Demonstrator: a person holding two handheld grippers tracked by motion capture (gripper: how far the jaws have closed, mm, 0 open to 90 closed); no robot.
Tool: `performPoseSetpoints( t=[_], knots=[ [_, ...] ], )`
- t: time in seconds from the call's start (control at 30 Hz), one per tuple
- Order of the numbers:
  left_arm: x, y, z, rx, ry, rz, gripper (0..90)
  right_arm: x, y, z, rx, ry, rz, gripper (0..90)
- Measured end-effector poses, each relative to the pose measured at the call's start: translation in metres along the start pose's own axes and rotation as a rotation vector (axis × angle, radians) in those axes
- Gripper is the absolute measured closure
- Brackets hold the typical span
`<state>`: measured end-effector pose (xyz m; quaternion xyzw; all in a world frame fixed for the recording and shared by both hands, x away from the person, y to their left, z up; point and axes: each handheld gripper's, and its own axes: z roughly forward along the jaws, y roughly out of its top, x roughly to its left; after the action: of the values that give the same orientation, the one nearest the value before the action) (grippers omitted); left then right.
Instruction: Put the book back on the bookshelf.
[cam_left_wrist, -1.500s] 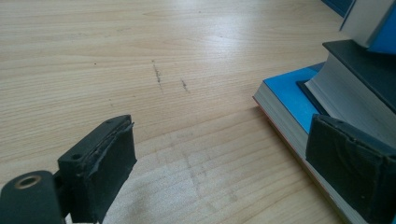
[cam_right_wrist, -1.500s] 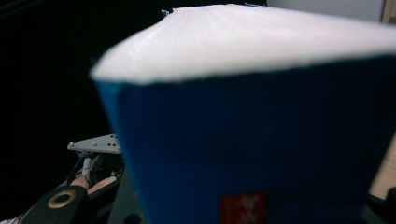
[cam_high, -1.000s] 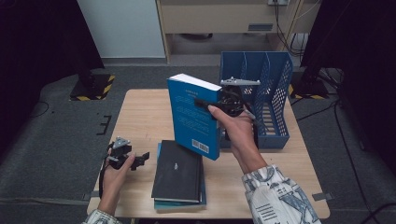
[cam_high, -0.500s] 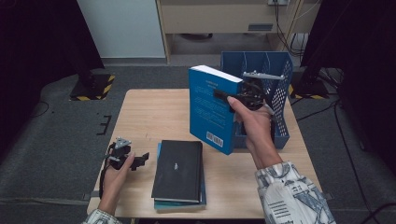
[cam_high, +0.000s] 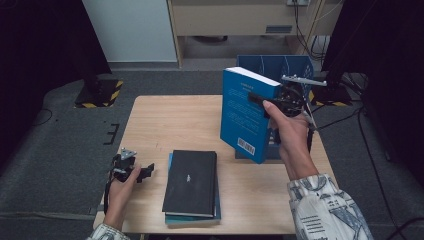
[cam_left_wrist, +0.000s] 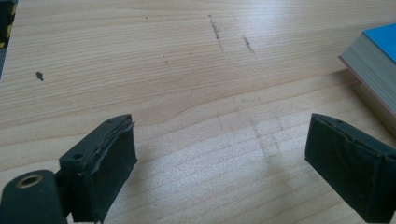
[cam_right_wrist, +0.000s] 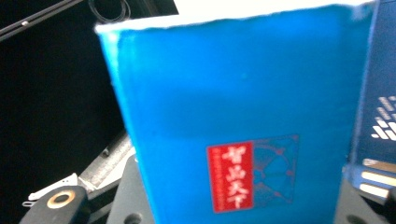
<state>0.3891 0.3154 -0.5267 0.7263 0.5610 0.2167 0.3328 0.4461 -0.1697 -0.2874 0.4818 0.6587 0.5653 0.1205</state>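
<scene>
A thick blue book (cam_high: 245, 117) hangs upright over the right half of the wooden table (cam_high: 165, 125), with my right gripper (cam_high: 261, 99) shut on its upper part. In the right gripper view the blue book's spine (cam_right_wrist: 243, 116) with a red label sits between the jaws of my right gripper (cam_right_wrist: 238, 215). Just behind the book stands a blue file rack (cam_high: 300, 67). My left gripper (cam_high: 145, 171) lies near the table's front left edge. In the left gripper view my left gripper (cam_left_wrist: 224, 172) is open over bare wood.
A black book (cam_high: 191, 182) lies on a teal one (cam_high: 192, 218) at the table's front middle; the stack's page edges (cam_left_wrist: 373, 70) show at the right of the left gripper view. The rack's dark blue wall (cam_right_wrist: 383, 93) is close beside the held book.
My right hand has carried the blue book to the right and slightly up, closer to the file rack. The left hand and its gripper have stayed put.
</scene>
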Motion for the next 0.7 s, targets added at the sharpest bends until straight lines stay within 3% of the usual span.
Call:
performPoseSetpoints(
  t=[0.7],
  knots=[
    [-0.004, -0.002, 0.003, 0.028, -0.016, 0.024, 8.1, -0.033, 0.014, -0.019, -0.057, -0.116, 0.062, 59.8]
  ],
)
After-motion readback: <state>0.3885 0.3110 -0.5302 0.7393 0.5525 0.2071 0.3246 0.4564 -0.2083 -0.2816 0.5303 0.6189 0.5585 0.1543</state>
